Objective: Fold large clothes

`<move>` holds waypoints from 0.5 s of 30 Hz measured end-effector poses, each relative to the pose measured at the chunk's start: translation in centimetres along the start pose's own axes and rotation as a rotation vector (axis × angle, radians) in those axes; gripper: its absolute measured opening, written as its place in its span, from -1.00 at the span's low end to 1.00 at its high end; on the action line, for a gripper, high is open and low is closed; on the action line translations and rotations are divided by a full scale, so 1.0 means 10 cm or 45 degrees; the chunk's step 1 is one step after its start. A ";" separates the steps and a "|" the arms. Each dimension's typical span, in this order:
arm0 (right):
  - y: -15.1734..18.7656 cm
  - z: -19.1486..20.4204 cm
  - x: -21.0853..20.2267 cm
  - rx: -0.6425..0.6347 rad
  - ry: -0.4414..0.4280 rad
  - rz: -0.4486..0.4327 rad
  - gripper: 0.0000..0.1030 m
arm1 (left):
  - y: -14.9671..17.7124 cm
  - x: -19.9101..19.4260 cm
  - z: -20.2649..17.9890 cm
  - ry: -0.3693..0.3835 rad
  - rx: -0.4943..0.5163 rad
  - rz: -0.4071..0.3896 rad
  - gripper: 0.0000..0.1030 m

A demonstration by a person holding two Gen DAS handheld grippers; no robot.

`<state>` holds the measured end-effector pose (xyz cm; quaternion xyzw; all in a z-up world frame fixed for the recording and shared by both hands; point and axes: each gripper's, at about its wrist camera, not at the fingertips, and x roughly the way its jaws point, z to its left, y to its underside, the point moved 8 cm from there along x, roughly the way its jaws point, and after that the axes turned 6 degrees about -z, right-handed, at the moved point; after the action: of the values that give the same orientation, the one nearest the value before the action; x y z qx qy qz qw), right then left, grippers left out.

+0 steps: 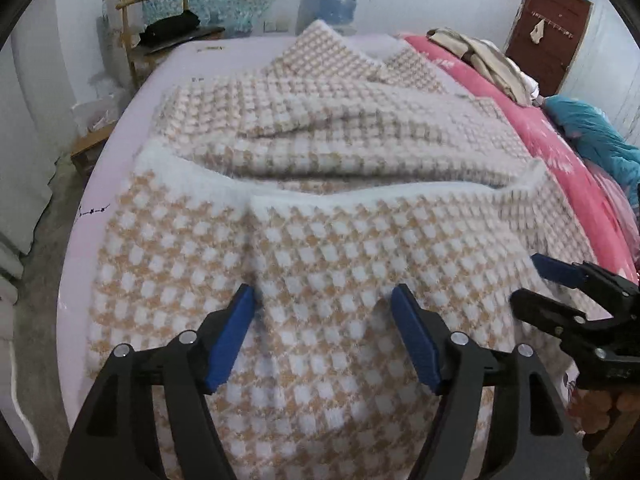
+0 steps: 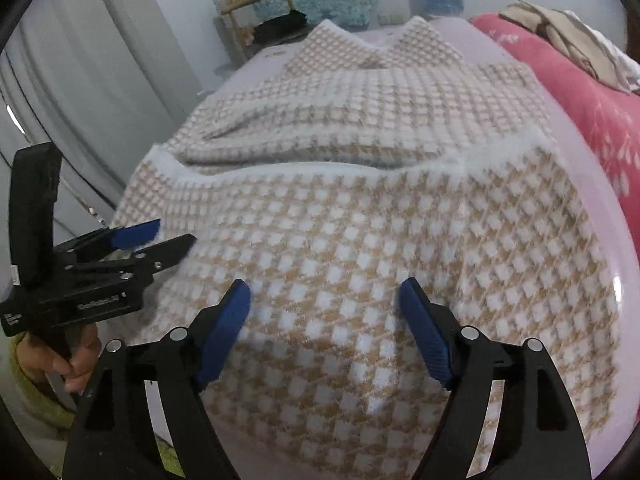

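We hover both grippers over the checked garment (image 1: 320,240), folded once on the bed (image 1: 132,120). Left gripper (image 1: 324,336) and right gripper (image 2: 326,332) fingers wide, holding nothing, likely freed for the next edge.

Well ahead of the tool and to the left stands a wooden chair (image 1: 154,20) with a dark bundle (image 1: 172,26) on its seat. Straight ahead stands a blue water jug (image 1: 334,0). Right of the tool lies a pink quilt (image 1: 560,152), beige clothes (image 1: 484,60) on it, a brown door (image 1: 548,32) beyond.
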<state>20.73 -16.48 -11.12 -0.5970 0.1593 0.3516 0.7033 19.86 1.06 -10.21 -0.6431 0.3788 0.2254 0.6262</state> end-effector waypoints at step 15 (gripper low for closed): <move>-0.11 -0.13 0.06 0.057 0.044 -0.003 0.51 | -0.02 0.06 -0.04 -0.012 -0.039 0.027 0.40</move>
<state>22.14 -17.61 -11.05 -0.5873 0.1785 0.3365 0.7141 20.29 0.55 -10.45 -0.6475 0.3790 0.2407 0.6158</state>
